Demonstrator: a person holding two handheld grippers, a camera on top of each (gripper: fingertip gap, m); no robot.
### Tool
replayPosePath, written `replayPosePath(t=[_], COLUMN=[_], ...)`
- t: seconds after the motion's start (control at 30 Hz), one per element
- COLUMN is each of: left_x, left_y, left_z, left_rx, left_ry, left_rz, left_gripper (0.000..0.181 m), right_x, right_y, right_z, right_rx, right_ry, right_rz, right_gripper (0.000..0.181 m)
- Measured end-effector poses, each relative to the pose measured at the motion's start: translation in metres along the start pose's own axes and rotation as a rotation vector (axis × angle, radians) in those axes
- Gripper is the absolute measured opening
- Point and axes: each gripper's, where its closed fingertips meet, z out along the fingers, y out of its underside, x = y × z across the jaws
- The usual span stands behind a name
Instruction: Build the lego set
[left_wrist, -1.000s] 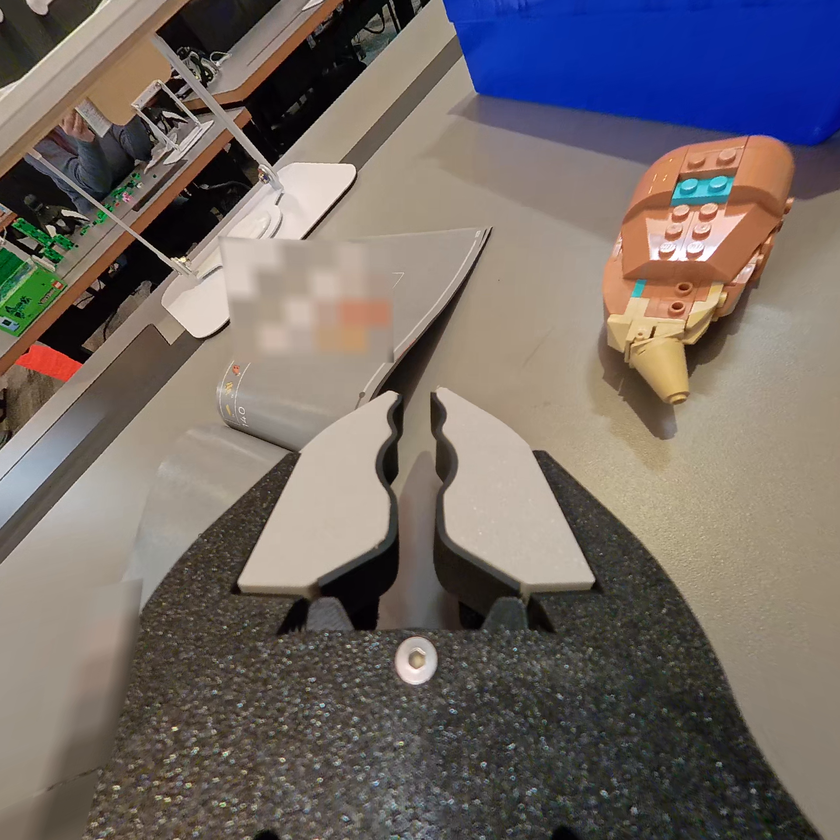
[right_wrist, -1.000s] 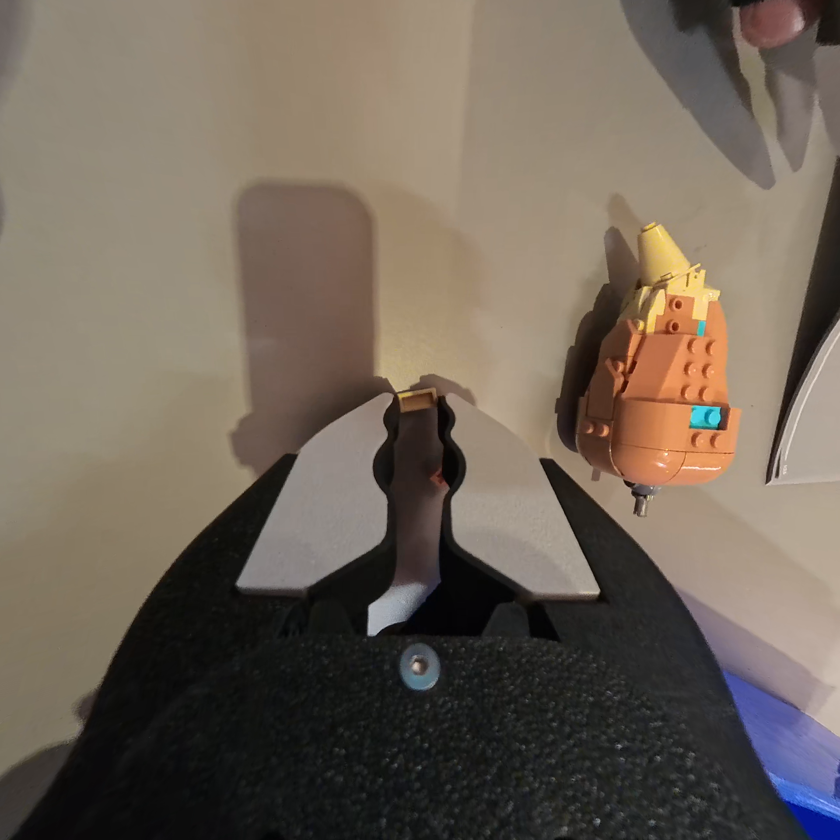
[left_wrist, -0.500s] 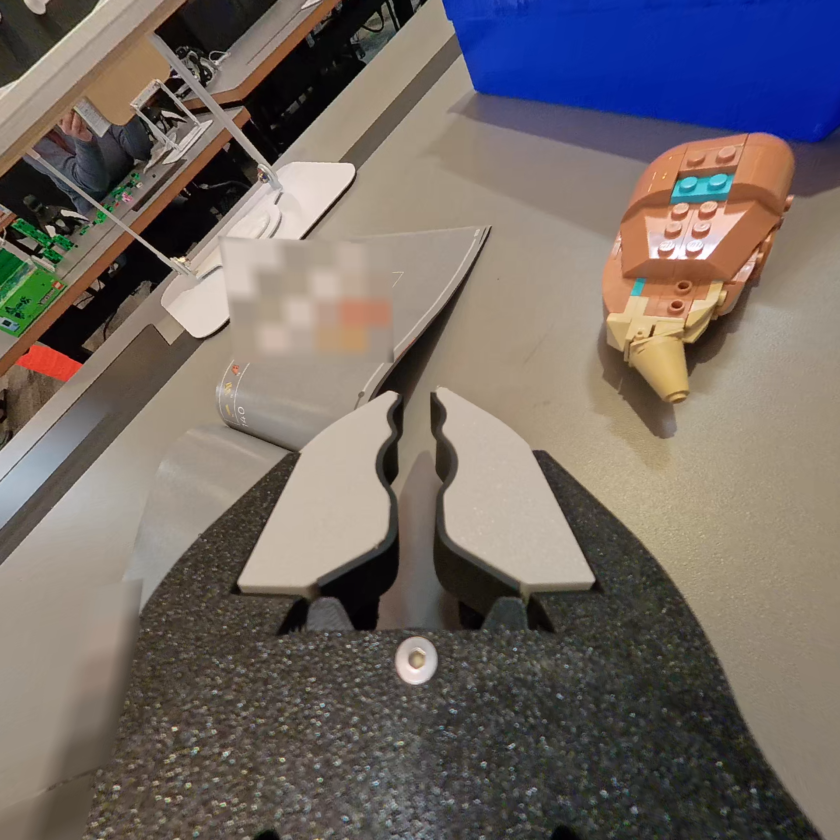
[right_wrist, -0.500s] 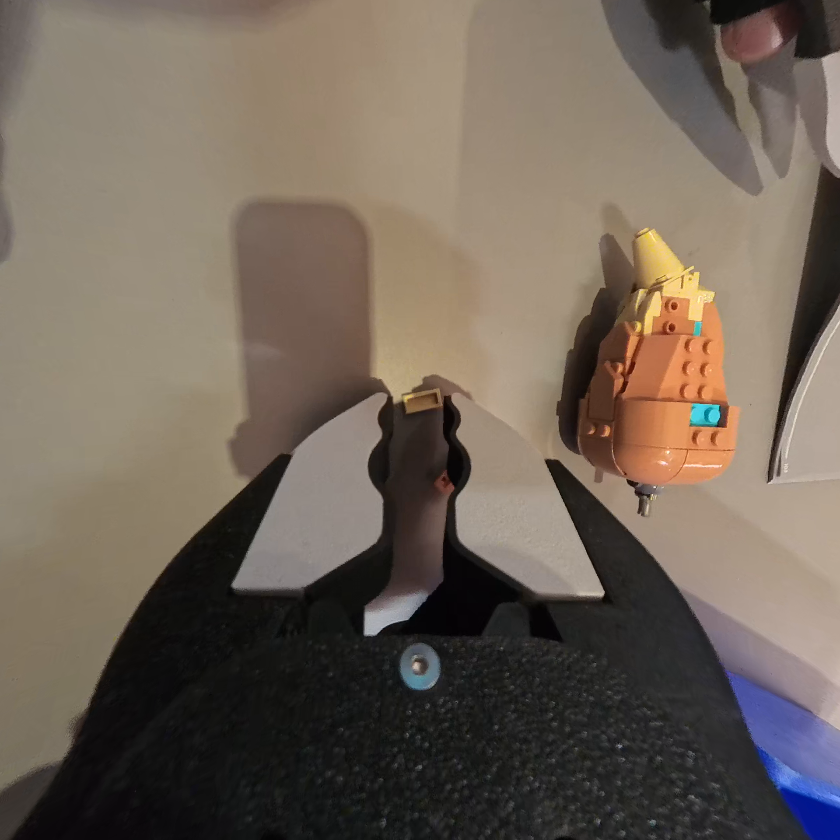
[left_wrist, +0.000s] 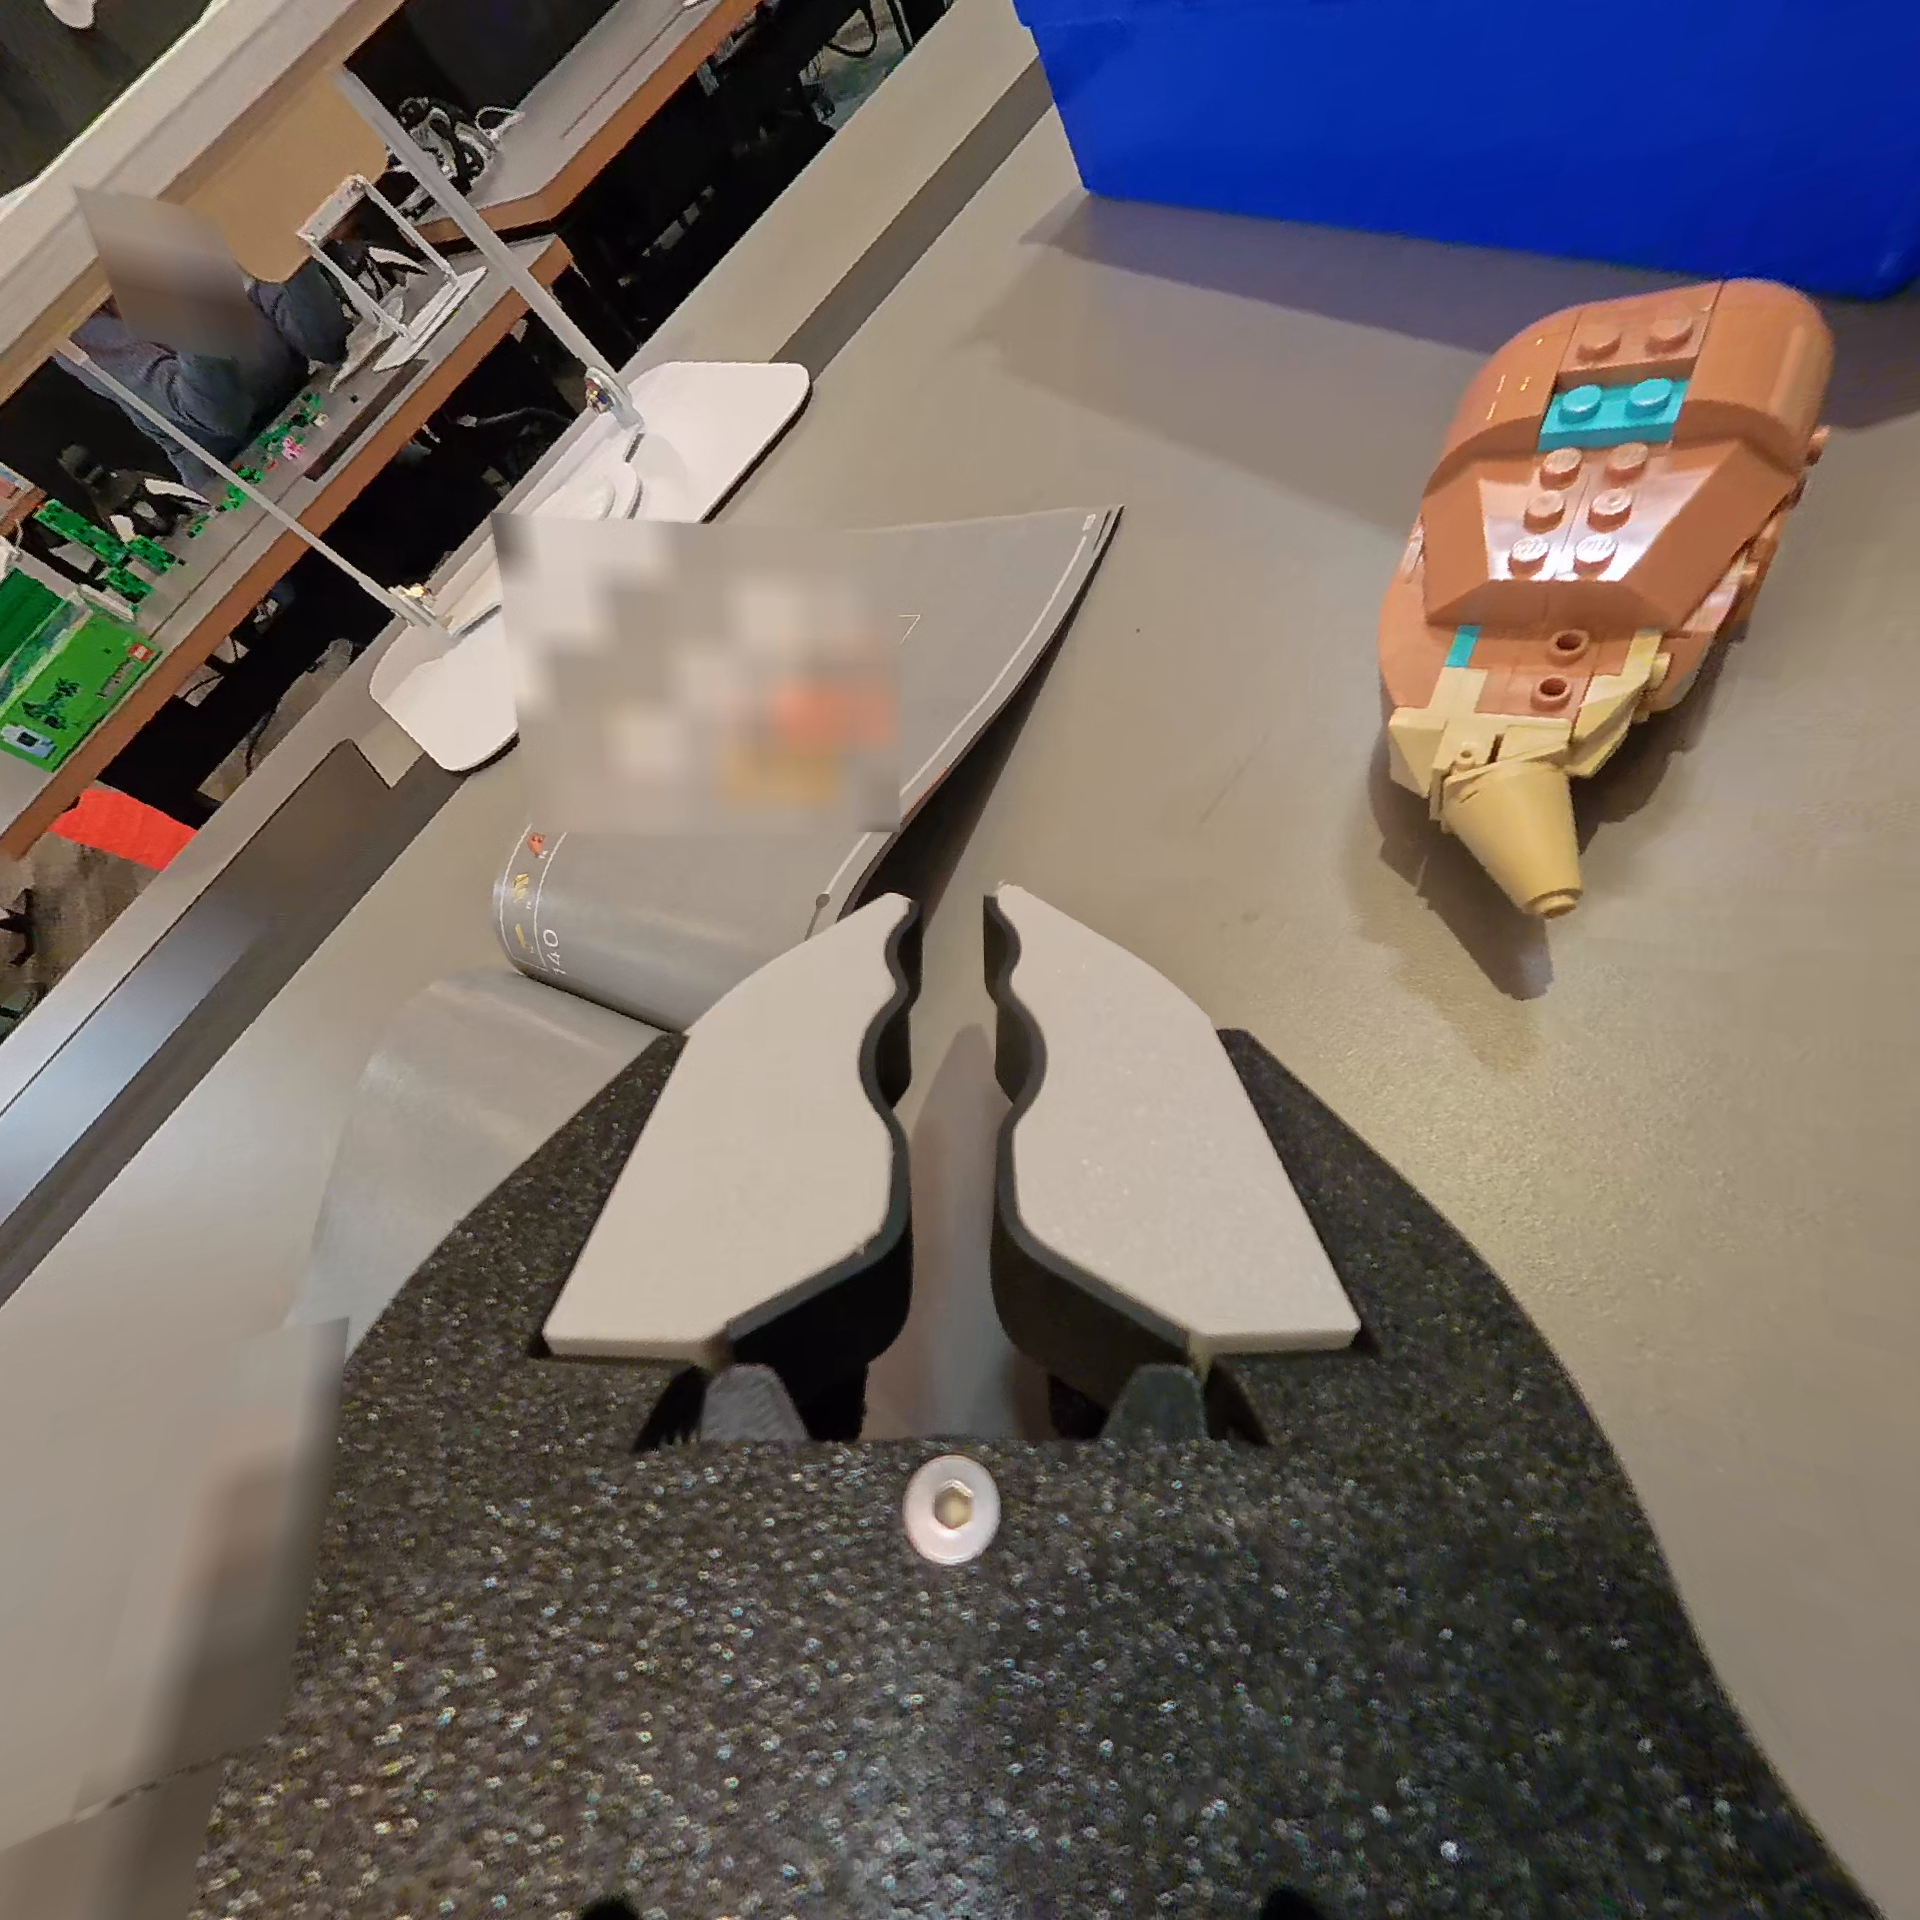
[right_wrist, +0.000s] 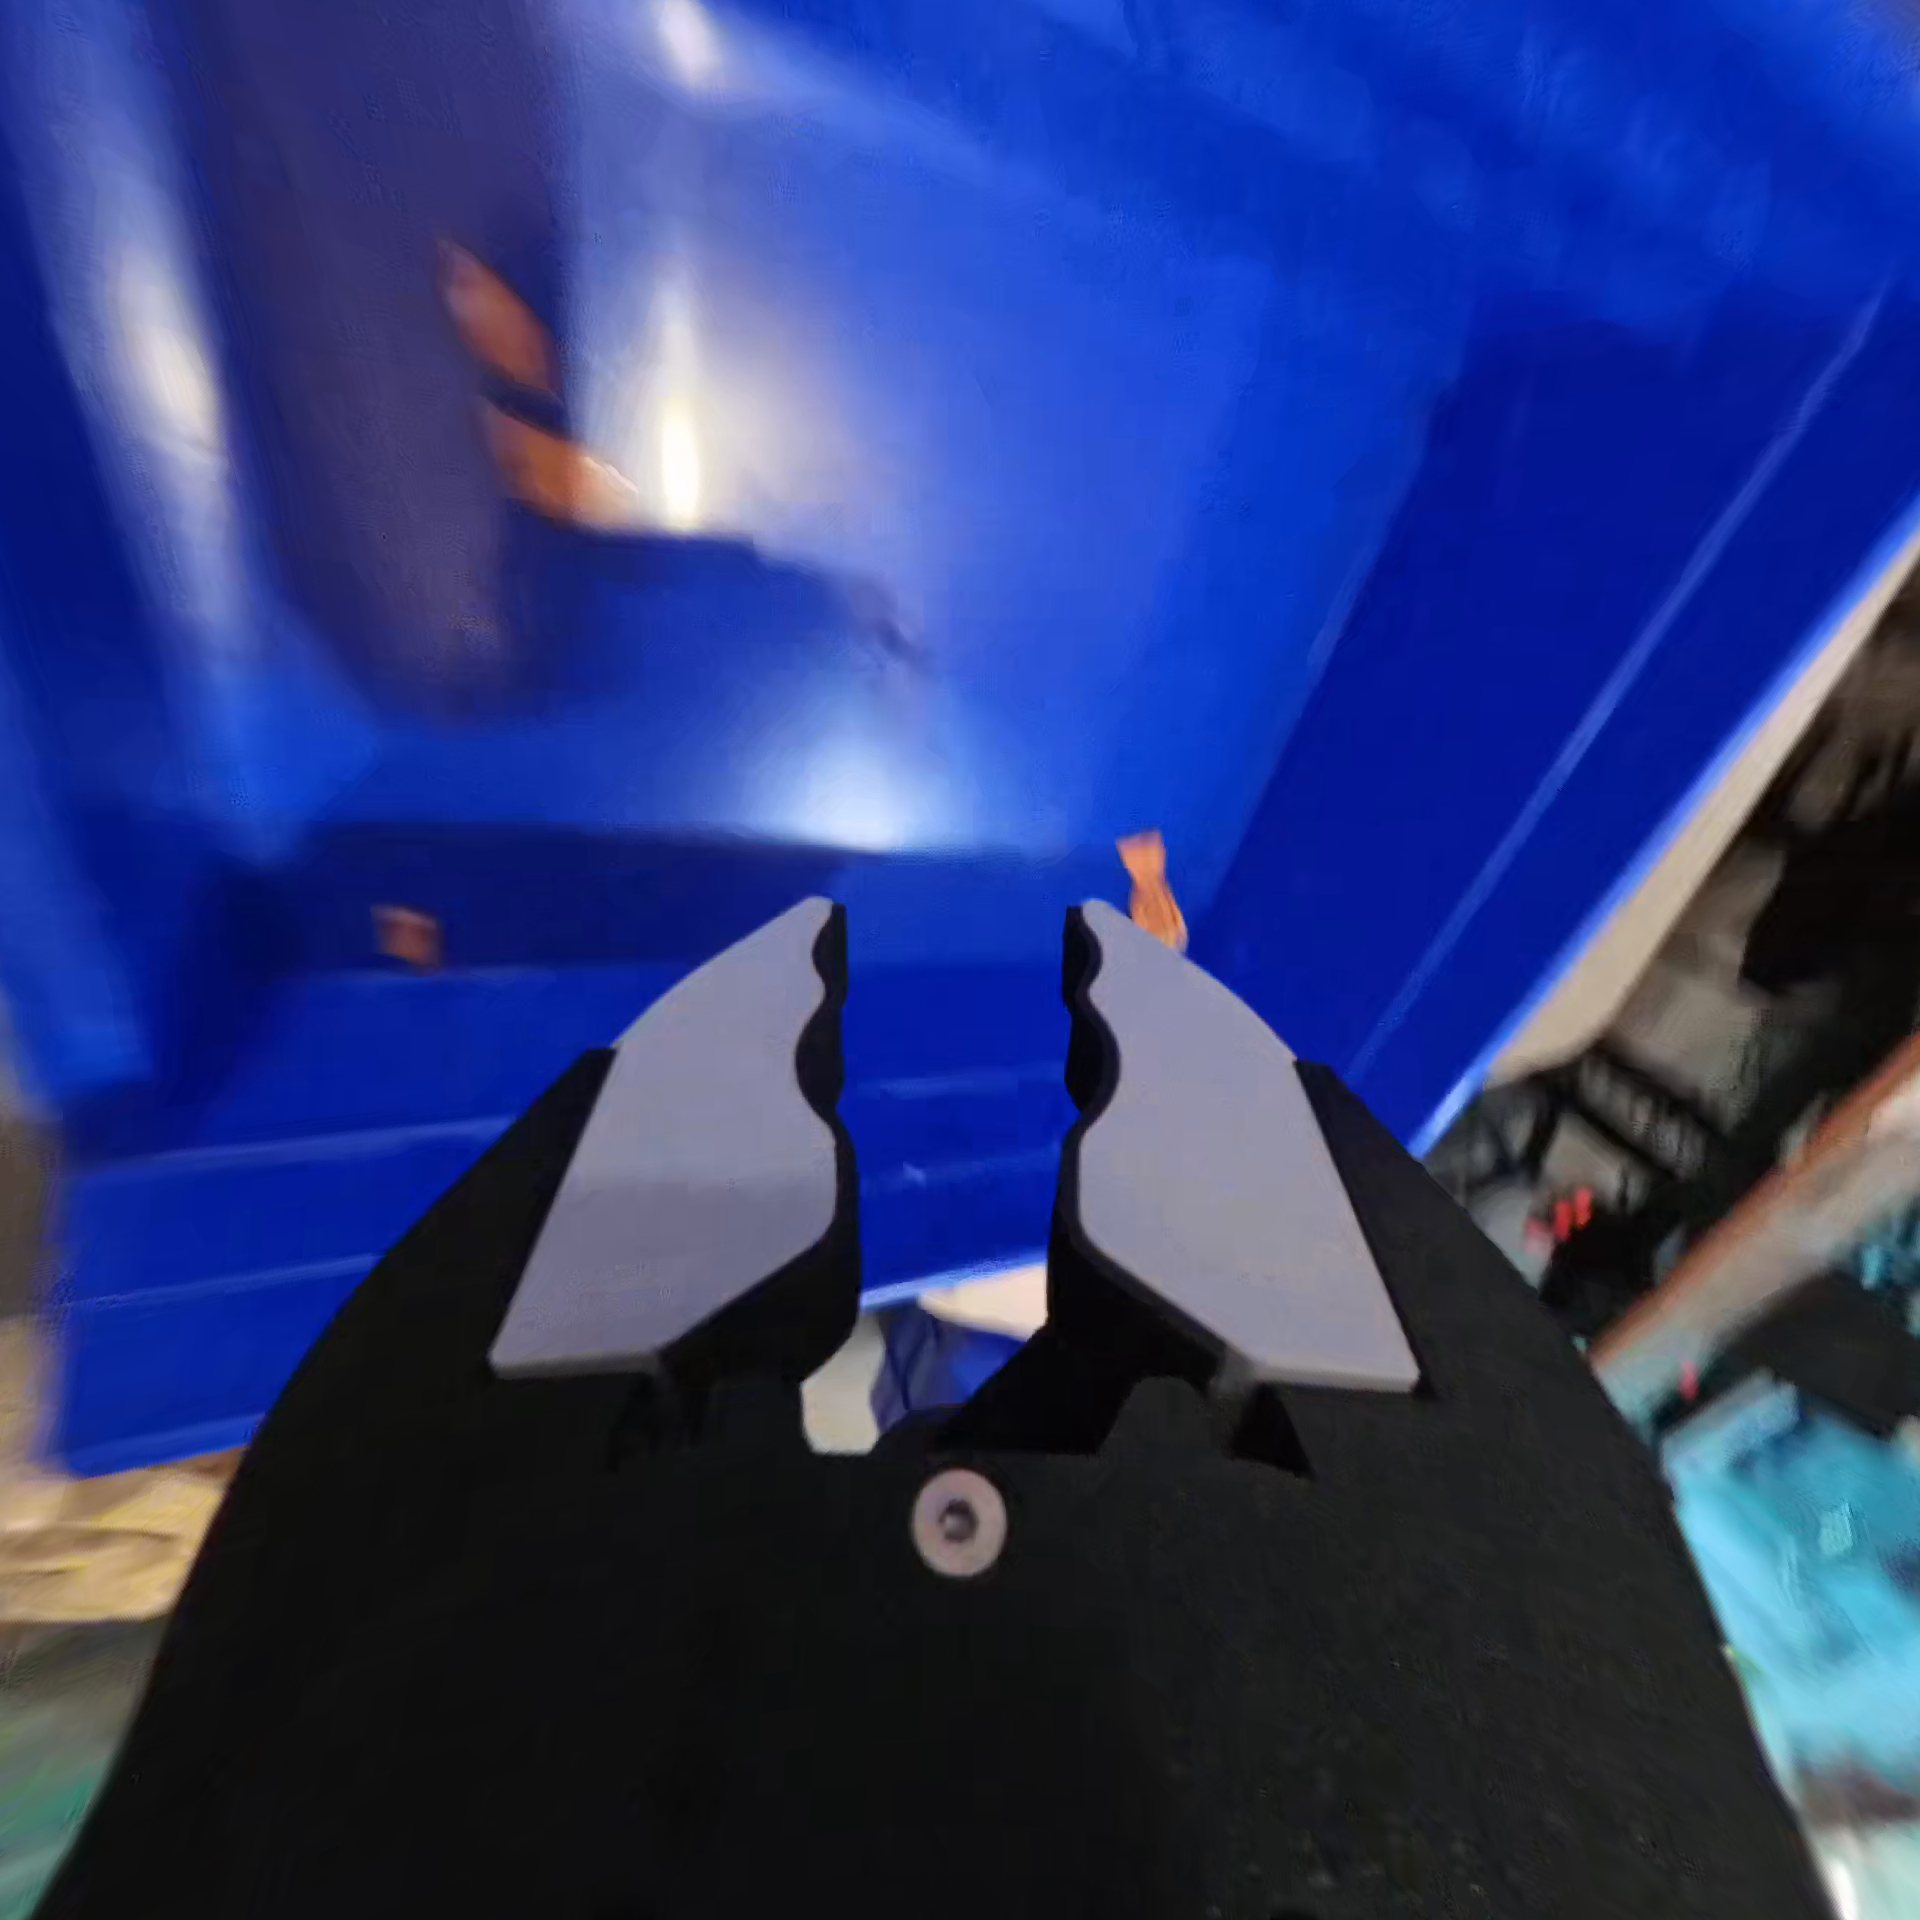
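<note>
**Left hand-held gripper idle by the lego model, right one over the blue bin**

In the left wrist view, other desks with green lego boxes (left_wrist: 62, 675) lie far off at the left edge, past the border of the grey surface (left_wrist: 1558, 1247). Nearer in, two white lamp bases (left_wrist: 707, 426) sit by that border, and an open instruction booklet (left_wrist: 966, 623), partly covered by a mosaic patch, lies just ahead and to the left of the left hand-held gripper (left_wrist: 951, 914). That hand-held gripper hangs low over the bare surface with its jaws nearly together, a narrow slit between them and nothing in it. The lego model (left_wrist: 1590, 551), a brown hull with a turquoise plate on top and a tan cone nose pointing toward the camera, lies ahead and to the right of the fingertips, well apart from them. A blue bin (left_wrist: 1507, 114) stands behind the model.

The right wrist view is heavily blurred. The right hand-held gripper (right_wrist: 954, 920) points into the blue bin (right_wrist: 1039, 468), jaws clearly apart and empty. A few small orange-brown lego pieces (right_wrist: 1148, 894) lie inside the bin, one just beyond the right fingertip, others farther left.
</note>
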Motion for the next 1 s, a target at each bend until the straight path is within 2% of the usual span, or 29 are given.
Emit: replayPosePath(t=[0.1, 0.27, 0.33, 0.47, 0.63, 0.8, 0.9, 1.0], left_x=[-0.001, -0.002, -0.002, 0.000, 0.000, 0.005, 0.009, 0.014], left_y=[0.000, 0.000, 0.000, 0.000, -0.001, -0.017, -0.054, -0.127], left_z=[0.000, 0.000, 0.000, -0.001, -0.002, -0.005, -0.005, -0.004], left_rx=[0.001, 0.004, 0.004, 0.008, 0.015, 0.093, 0.140, 0.225], left_ry=[-0.008, -0.015, -0.011, -0.002, 0.000, 0.056, 0.156, 0.248], left_rz=[-0.002, -0.011, -0.012, -0.007, -0.014, 0.005, 0.063, 0.241], left_gripper=[0.011, 0.011, 0.011, 0.011, 0.011, 0.011, 0.013, 0.014], right_x=[0.031, 0.040, 0.042, 0.040, 0.035, 0.030, 0.024, 0.015], right_y=[0.042, 0.059, 0.064, 0.065, 0.050, 0.035, 0.048, 0.079], right_z=[0.038, 0.069, 0.078, 0.089, 0.089, 0.044, 0.008, -0.017], right_rx=[-0.192, -0.380, -0.466, -0.499, -0.360, -0.056, 0.103, 0.199], right_ry=[-0.059, -0.183, -0.207, -0.252, -0.289, -0.245, -0.177, -0.096], right_rz=[0.042, -0.030, 0.027, 0.154, 0.288, 0.443, 0.552, 0.650], right_gripper=[0.041, 0.035, 0.036, 0.036, 0.035, 0.036, 0.035, 0.035])
